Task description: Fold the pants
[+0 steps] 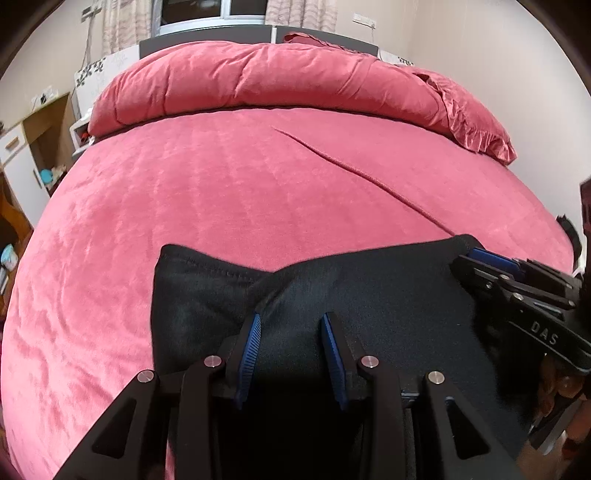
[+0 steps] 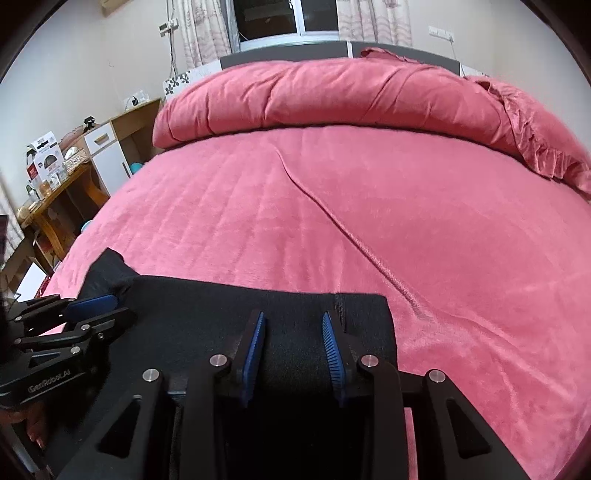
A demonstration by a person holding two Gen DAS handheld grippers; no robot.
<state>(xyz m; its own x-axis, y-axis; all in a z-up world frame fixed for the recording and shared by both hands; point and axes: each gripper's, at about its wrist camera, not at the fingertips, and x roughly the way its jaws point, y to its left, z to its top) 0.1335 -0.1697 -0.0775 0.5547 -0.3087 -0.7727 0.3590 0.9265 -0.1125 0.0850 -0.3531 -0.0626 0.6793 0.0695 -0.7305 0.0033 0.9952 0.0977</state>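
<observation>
The black pants [image 1: 332,295] lie on the near edge of the bed [image 1: 221,184], spread as a wide band whose long axis runs left to right along that edge, across the line of both cameras. In the left wrist view the far left corner of the cloth shows a stitched hem, and a fold ridge rises toward the middle just ahead of the left gripper [image 1: 291,321]. Its blue-padded fingers [image 1: 253,332] stand spread apart over the cloth with black fabric showing between them; whether the tips touch it cannot be told. The right gripper [image 2: 293,321] sits over the right end of the band, near its far right corner, its fingers [image 2: 330,336] likewise parted with cloth between them and nothing pinched. Each gripper appears at the side of the other's view, and there the fingers lie close to the cloth's far edge. The bed is covered by a pink plush sheet [image 2: 406,221] with faint quilted lines, and a raised seam [image 2: 332,218] runs diagonally from the middle of the bed down toward the right end of the pants. A rolled pink quilt [image 2: 332,99] lies across the head of the bed, with a ruffled pillow [image 2: 535,147] at its right end. Behind are a grey headboard [image 2: 288,51], a window [image 2: 280,18] with pale curtains, and beige walls. Left of the bed stands a wooden desk [image 2: 51,195] crowded with boxes, beside a white cabinet [image 2: 107,147].
</observation>
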